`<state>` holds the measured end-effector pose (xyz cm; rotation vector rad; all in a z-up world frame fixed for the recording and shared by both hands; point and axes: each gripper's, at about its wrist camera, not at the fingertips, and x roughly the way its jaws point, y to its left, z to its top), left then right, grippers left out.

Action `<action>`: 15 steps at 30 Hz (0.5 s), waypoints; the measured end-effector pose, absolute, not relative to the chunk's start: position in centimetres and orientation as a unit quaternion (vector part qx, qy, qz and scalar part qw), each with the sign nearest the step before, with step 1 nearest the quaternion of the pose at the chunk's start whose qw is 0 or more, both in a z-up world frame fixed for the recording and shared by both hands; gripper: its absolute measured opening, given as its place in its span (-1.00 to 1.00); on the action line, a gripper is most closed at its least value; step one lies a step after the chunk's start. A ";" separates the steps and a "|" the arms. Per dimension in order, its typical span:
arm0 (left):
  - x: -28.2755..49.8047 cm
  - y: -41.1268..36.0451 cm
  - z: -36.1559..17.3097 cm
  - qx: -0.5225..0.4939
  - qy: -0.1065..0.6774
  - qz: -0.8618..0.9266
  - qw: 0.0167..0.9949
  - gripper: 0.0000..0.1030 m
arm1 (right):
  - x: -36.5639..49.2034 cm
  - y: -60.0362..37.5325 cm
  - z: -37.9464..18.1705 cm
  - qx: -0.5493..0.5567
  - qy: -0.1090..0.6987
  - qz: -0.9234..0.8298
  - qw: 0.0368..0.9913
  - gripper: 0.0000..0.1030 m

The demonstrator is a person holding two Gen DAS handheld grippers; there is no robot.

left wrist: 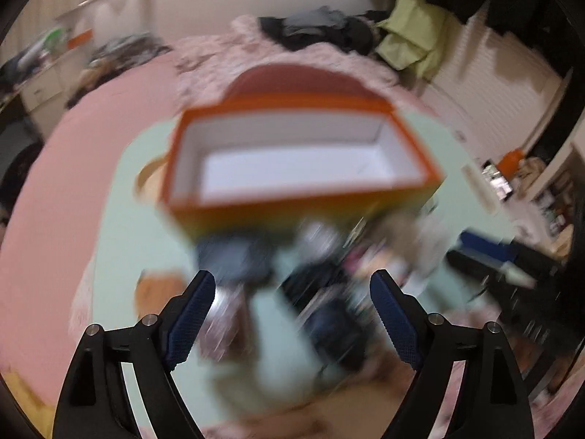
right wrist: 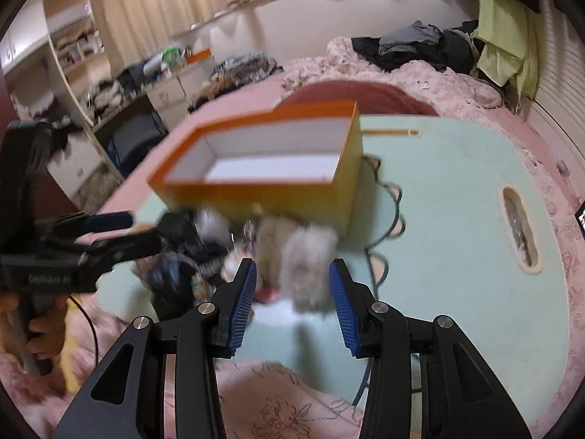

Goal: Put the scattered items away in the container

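Note:
An open orange box with a white, empty inside stands on a mint green board; it also shows in the right wrist view. A blurred pile of small items lies in front of it, dark and pale pieces. In the right wrist view the pile holds a grey fluffy item, a beige fluffy one and dark pieces. My left gripper is open above the pile; it also shows from the side in the right wrist view. My right gripper is open, its fingers on either side of the grey fluffy item.
The green board lies on a pink bed cover. A cable runs over the board right of the box. Dark clothes and a yellow-green cloth are heaped at the far end. Cluttered shelves stand at the left.

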<state>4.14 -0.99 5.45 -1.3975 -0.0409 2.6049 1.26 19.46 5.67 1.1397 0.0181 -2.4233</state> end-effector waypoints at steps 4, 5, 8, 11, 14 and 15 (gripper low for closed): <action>6.2 -2.3 3.0 -0.440 -0.047 0.893 0.083 0.68 | 1.9 18.6 3.4 0.433 0.023 -0.872 0.226 -0.17; 6.4 -2.5 2.9 -0.429 -0.054 0.898 0.079 0.68 | 2.1 18.4 2.9 0.440 0.027 -0.869 0.225 -0.17; 6.4 -2.2 2.6 -0.410 -0.049 0.908 0.068 0.68 | 2.6 18.0 3.0 0.435 0.047 -0.871 0.222 0.07; 7.3 -2.0 2.4 -0.389 -0.040 0.918 0.058 0.68 | 2.6 17.6 3.1 0.434 0.073 -0.875 0.202 0.31; 8.1 -1.8 2.4 -0.377 -0.028 0.924 0.058 0.68 | 2.6 17.0 2.8 0.434 0.103 -0.874 0.192 0.52; 8.3 -1.7 2.4 -0.377 -0.021 0.924 0.057 0.69 | 2.6 16.7 2.7 0.434 0.115 -0.873 0.187 0.58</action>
